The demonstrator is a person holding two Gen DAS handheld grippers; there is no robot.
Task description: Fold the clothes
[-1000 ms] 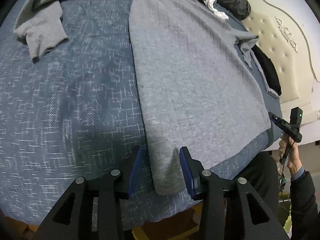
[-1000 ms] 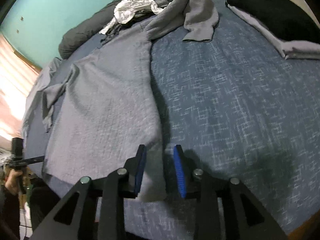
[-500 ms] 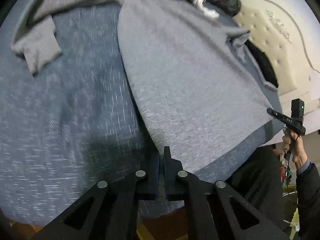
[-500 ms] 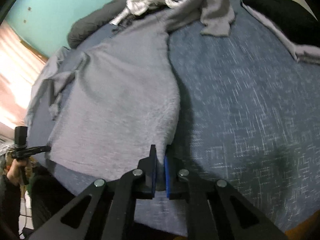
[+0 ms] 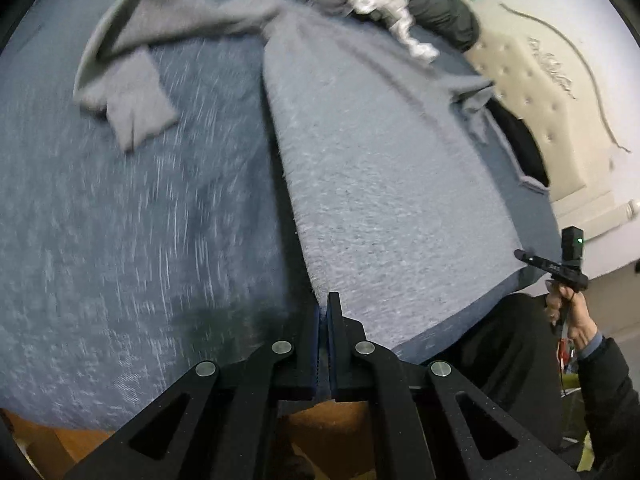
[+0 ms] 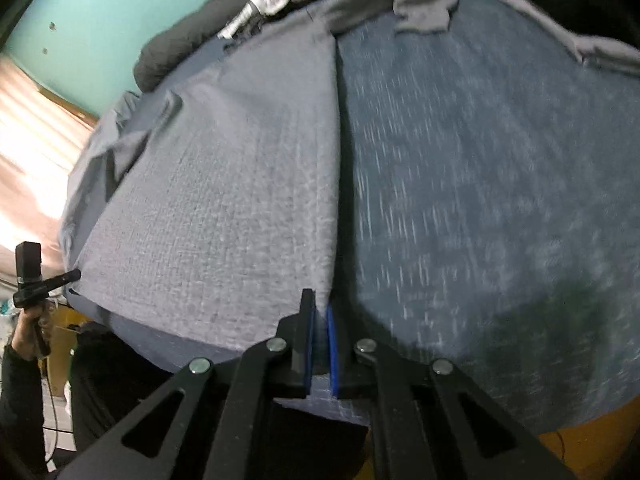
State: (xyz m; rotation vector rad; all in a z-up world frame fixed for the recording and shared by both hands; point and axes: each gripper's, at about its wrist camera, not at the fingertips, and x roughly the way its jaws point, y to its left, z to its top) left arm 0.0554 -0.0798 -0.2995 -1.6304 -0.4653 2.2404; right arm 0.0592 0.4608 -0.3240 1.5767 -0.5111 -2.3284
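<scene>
My left gripper (image 5: 323,312) is closed on a corner of the grey sweater (image 5: 384,200), its jaws pressed together with the knit edge between them. My right gripper (image 6: 318,320) is likewise clamped on the sweater (image 6: 240,208), a narrow strip of fabric visible between its blue pads (image 6: 331,344).

In the left wrist view, the sweater runs forward and to the right of the gripper across the blue bedspread (image 5: 140,240). One sleeve (image 5: 132,96) lies bent, ahead and to the left, well apart from the jaws. Beyond the sweater's far end sits a white garment (image 5: 376,4) against a black one (image 5: 440,4). A cream tufted headboard (image 5: 548,92) stands far to the right. At right, level with the jaws, my other hand (image 5: 568,312) holds the second gripper's handle.

In the right wrist view, the sweater extends forward and to the left of the gripper, its straight edge leading directly ahead from the jaws; bare bedspread (image 6: 480,200) lies to the right. A teal wall (image 6: 120,8) stands far ahead on the left. My other hand (image 6: 32,328) appears at the far left, level with the jaws. Both views are motion-blurred.
</scene>
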